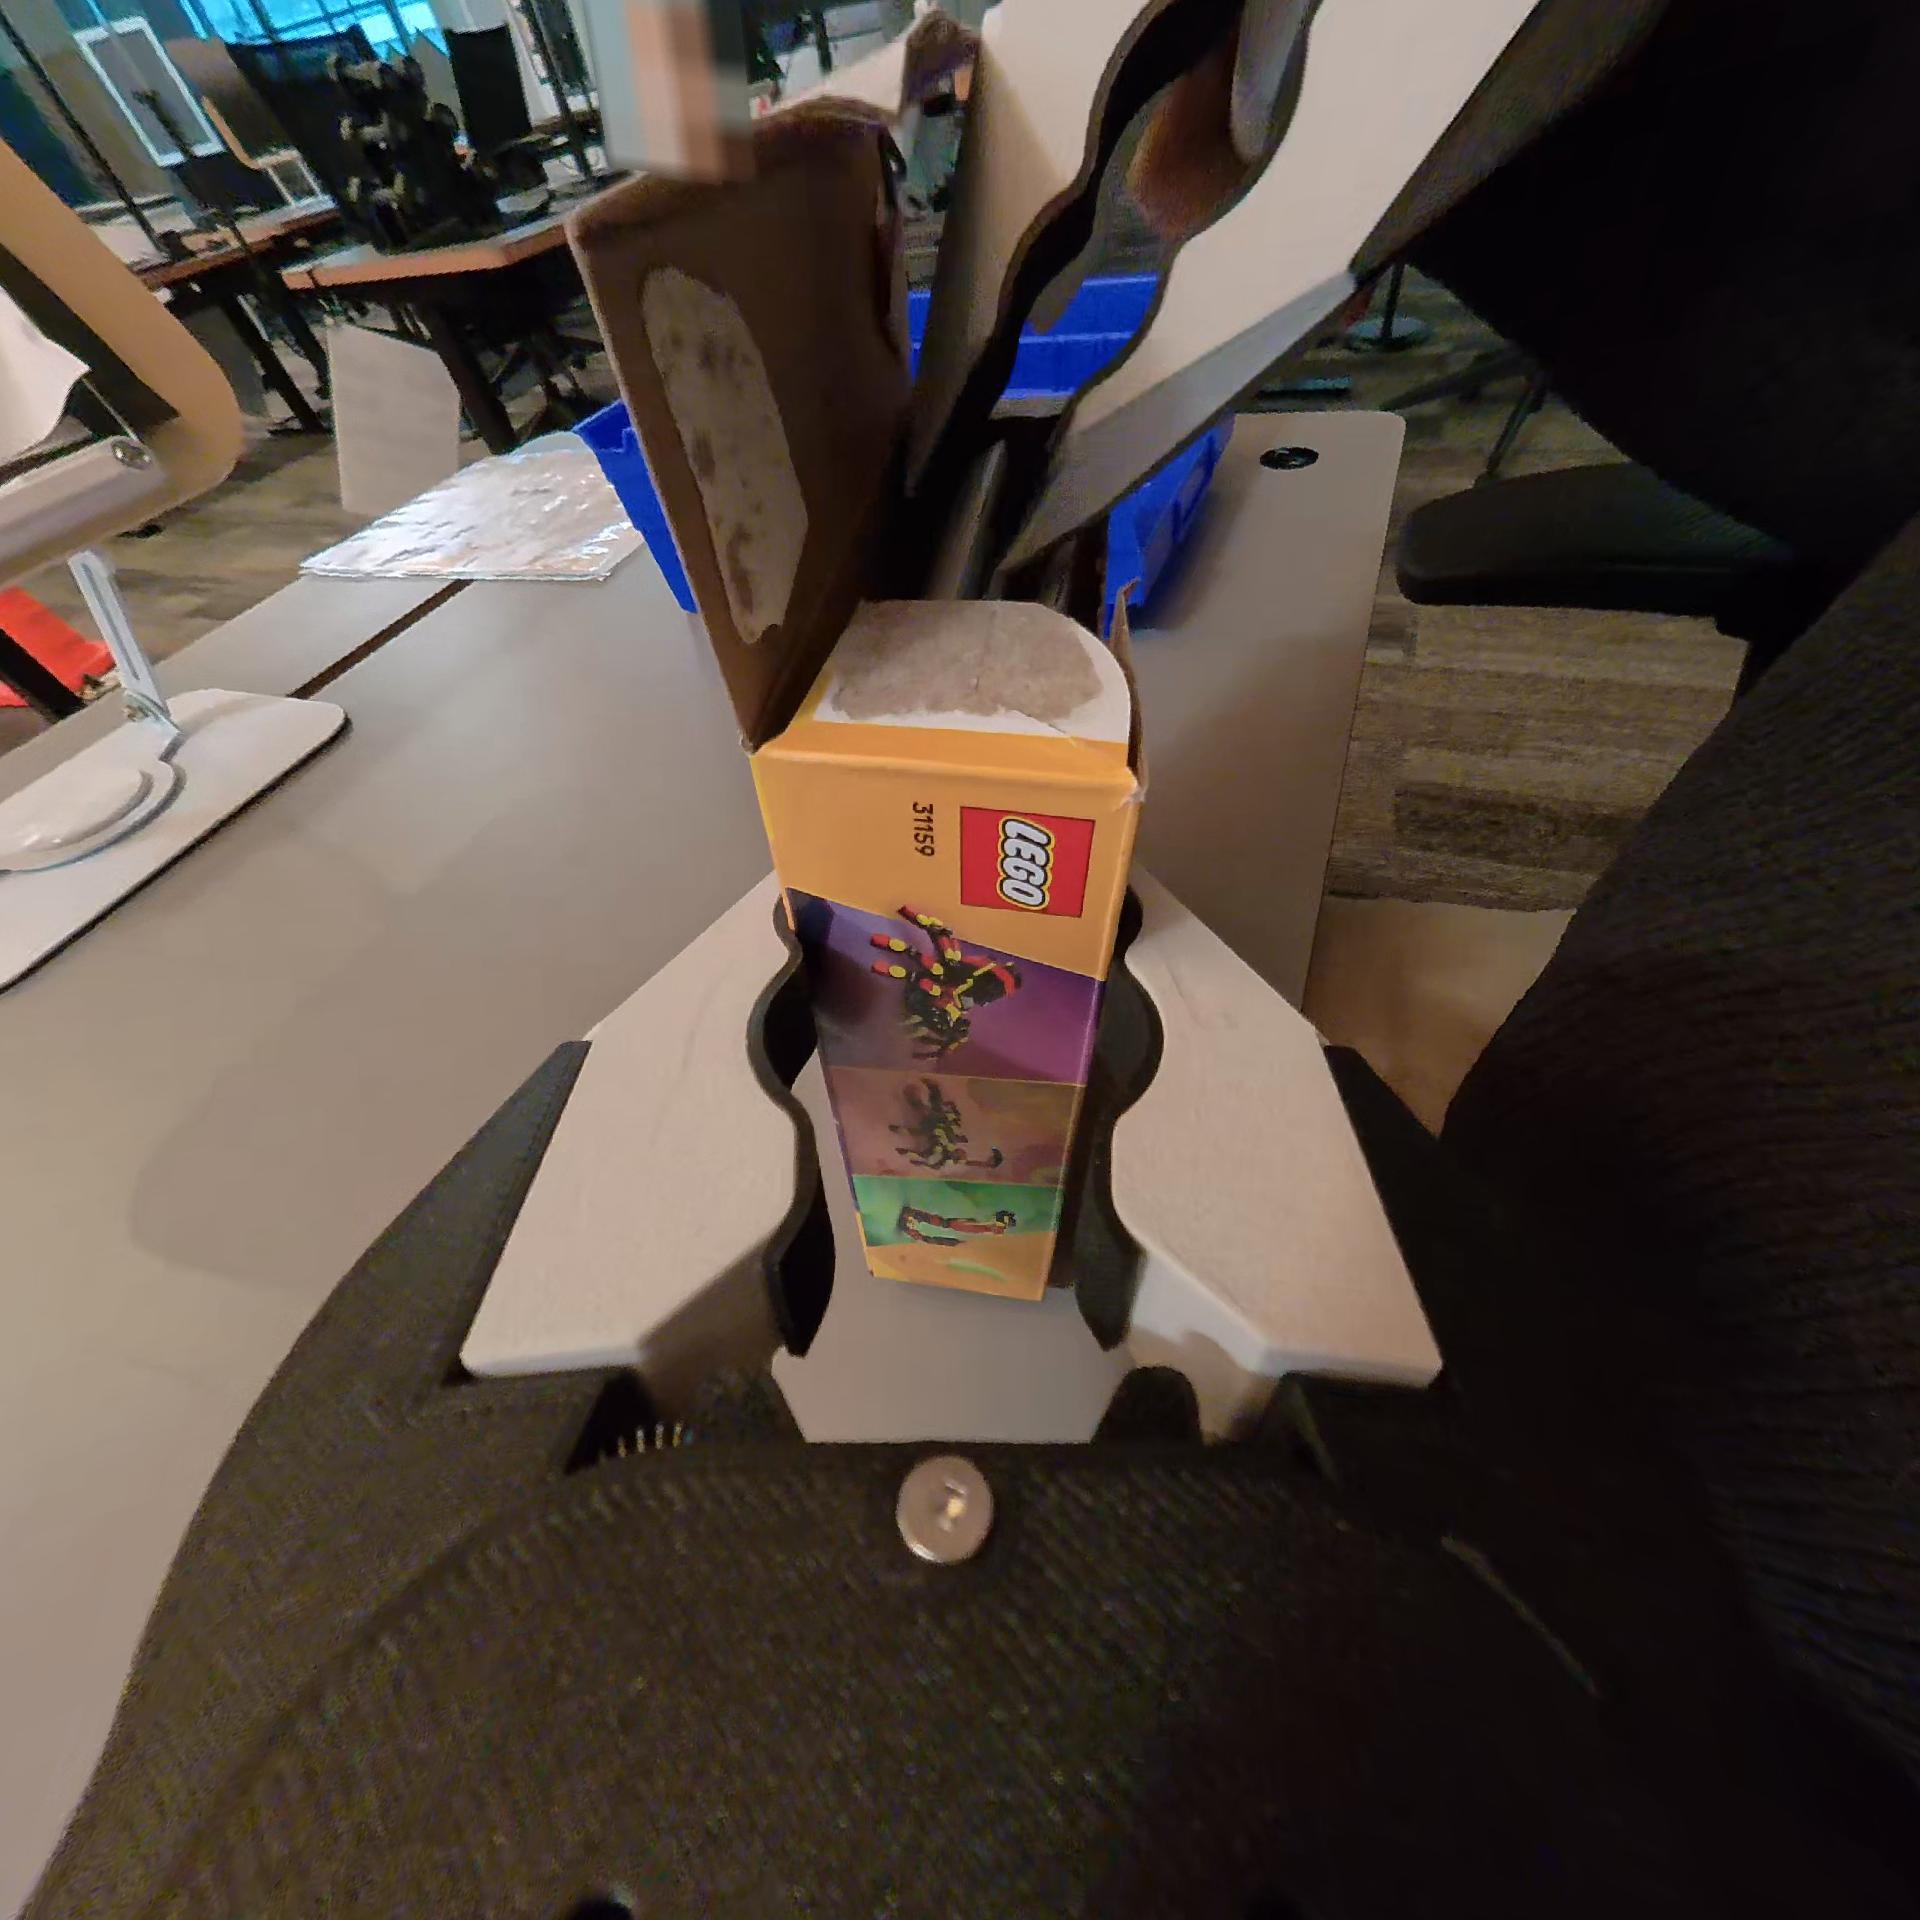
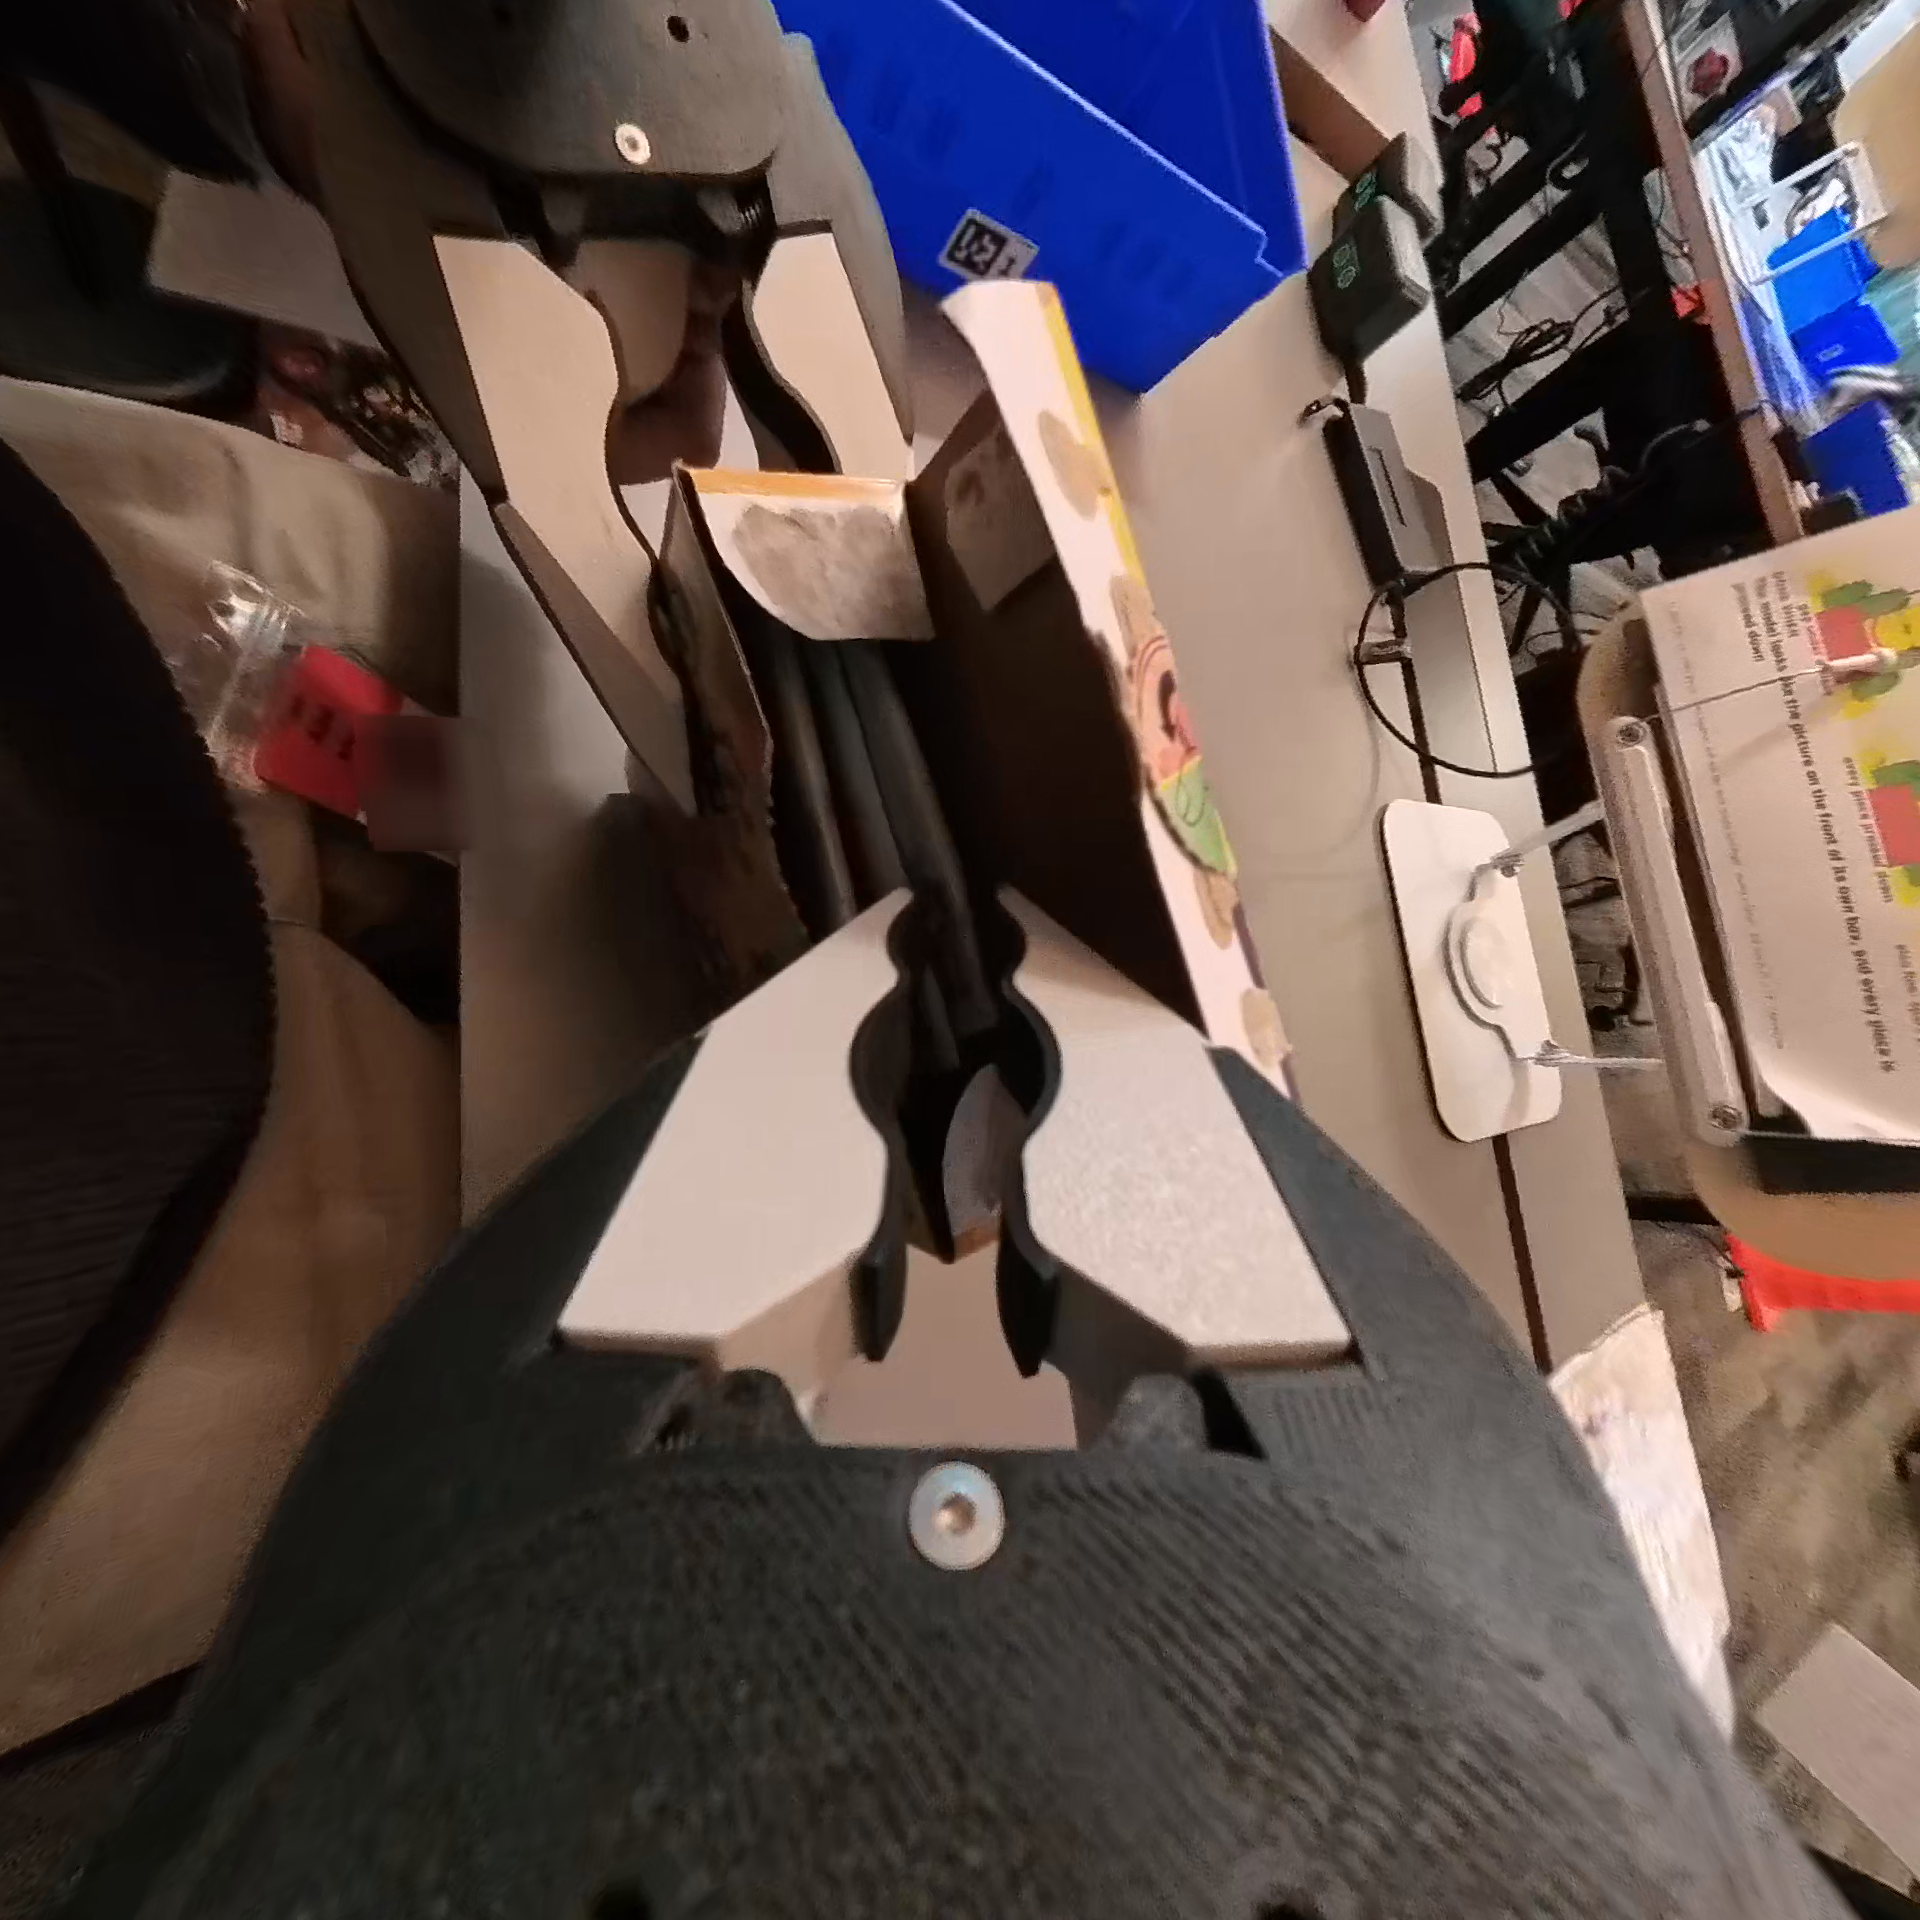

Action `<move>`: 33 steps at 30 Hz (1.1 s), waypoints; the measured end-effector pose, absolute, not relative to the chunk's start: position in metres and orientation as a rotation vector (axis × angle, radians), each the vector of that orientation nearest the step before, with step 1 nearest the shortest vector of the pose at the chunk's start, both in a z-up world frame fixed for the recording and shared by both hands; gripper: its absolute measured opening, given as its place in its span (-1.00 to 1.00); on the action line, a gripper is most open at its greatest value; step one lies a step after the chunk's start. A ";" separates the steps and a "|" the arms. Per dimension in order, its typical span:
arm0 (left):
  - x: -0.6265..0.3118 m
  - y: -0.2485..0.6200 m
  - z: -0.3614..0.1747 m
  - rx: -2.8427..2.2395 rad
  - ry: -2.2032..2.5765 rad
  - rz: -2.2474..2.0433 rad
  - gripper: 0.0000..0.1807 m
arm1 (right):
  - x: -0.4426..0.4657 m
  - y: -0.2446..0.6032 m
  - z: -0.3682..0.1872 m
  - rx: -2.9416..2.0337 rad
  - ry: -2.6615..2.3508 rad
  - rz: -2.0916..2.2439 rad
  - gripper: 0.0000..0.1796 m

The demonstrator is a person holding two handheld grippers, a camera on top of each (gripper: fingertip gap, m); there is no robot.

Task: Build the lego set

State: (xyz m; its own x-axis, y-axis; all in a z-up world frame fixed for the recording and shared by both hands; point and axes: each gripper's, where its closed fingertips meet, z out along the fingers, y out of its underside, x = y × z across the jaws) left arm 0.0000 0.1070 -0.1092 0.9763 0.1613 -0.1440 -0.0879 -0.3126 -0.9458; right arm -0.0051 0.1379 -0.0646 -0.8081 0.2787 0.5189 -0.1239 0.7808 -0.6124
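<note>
Over the grey desk (image 1: 312,1039) we clamp the box (image 1: 945,1039) upright in our left gripper (image 1: 951,1122), open end toward our right gripper (image 2: 961,1049), which pinches its flap (image 2: 971,1164) at frame centre.

an open-plan office or lab workspace is being shown. in the left wrist view, rows of desks (image 1: 416,260) with dark monitors (image 1: 301,94) are being seen behind the grey worktable (image 1: 364,935), with large windows (image 1: 312,21) glowing blue at the far end and grey carpet (image 1: 1507,779) lying underfoot. a black office chair (image 1: 1579,551) is being seen beside the table. blue plastic bins (image 2: 1039,156) are being kept on the worktable, and more are being stored on metal shelving (image 2: 1714,260) in the right wrist view, where cables are being seen hanging. a printed instruction sheet (image 2: 1818,779) is being held up on a stand (image 2: 1475,966).
</note>
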 end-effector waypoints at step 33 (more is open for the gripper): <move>-0.126 0.022 -0.119 -1.543 -0.941 0.061 -0.41 | -0.045 0.206 0.054 -0.817 -1.750 1.861 -1.00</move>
State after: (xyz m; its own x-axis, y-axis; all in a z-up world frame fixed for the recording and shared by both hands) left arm -0.1260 0.0225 -0.1191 0.6639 0.5814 0.4703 0.5158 0.0993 -0.8509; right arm -0.0454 0.2064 0.0536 -0.7205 0.6845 -0.1115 0.0691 -0.0891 -0.9936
